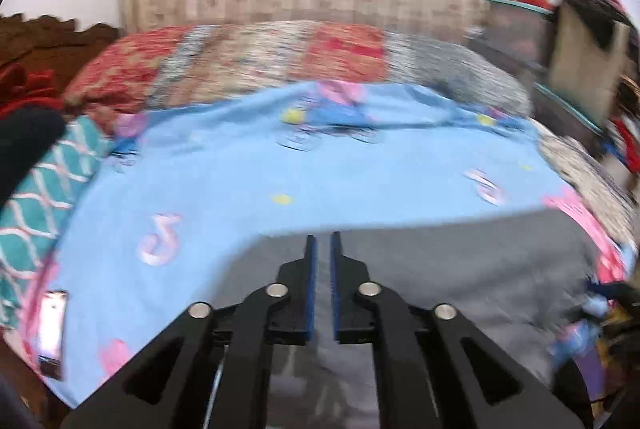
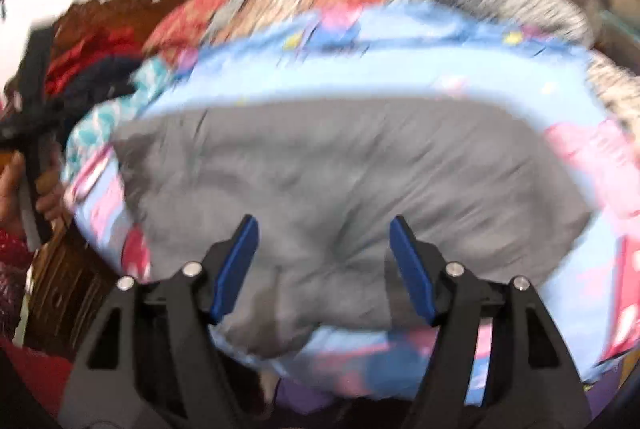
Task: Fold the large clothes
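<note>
Left wrist view: grey garment spread on the bed, folding barely begun.

The left gripper (image 1: 323,241) has its jaws nearly together at the garment's far edge; whether cloth is pinched between them I cannot tell. The right gripper (image 2: 323,229) hangs with jaws wide apart over the grey garment (image 2: 340,165), which lies rumpled on the blue patterned sheet (image 1: 224,189) near the bed's front edge. No neat fold shows yet; most work remains.
</note>
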{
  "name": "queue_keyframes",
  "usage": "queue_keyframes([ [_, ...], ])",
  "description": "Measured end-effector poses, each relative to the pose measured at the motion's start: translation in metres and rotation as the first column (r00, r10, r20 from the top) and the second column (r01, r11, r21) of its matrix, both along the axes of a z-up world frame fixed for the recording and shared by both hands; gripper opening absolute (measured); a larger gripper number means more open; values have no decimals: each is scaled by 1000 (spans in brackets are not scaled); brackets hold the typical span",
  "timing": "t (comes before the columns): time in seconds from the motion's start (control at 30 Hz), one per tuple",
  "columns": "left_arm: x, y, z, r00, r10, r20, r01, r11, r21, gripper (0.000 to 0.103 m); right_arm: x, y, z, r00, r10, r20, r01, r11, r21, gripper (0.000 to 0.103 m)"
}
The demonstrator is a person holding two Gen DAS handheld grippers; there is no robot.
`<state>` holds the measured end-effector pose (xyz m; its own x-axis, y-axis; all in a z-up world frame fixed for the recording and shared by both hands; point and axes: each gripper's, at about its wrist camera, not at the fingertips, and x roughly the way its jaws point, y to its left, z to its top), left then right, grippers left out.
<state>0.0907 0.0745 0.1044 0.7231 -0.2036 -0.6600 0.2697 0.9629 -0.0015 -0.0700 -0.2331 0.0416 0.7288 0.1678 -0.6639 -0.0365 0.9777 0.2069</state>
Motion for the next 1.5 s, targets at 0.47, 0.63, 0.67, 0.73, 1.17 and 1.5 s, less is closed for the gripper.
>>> queue_keyframes([
  [0.47, 36, 66, -116, 918, 24, -395, -91, 984, -151, 21, 43, -148, -56, 921, -331, -206, 374, 898, 232, 87],
  [0.63, 23, 80, -138, 897, -6, -443, -141, 944, -297, 27, 32, -144, -96, 918, -261, -299, 371, 831, 415, 90],
  [0.67, 20, 80, -141, 894, -10, -448, -146, 938, -313, 27, 29, -139, -98, 924, -250, -288, 357, 834, 421, 91],
  [0.73, 21, 84, -142, 885, -24, -465, -160, 922, -353, 27, 28, -130, -95, 931, -237, -279, 339, 844, 415, 93],
  [1.17, 24, 94, -133, 879, -155, -450, -99, 865, -492, 44, 40, -120, -95, 946, -122, -300, 277, 787, 552, 94],
  [1.5, 22, 53, -147, 892, -163, -420, -110, 825, -554, 38, 81, -61, -78, 954, 21, -299, 131, 868, 480, 45],
])
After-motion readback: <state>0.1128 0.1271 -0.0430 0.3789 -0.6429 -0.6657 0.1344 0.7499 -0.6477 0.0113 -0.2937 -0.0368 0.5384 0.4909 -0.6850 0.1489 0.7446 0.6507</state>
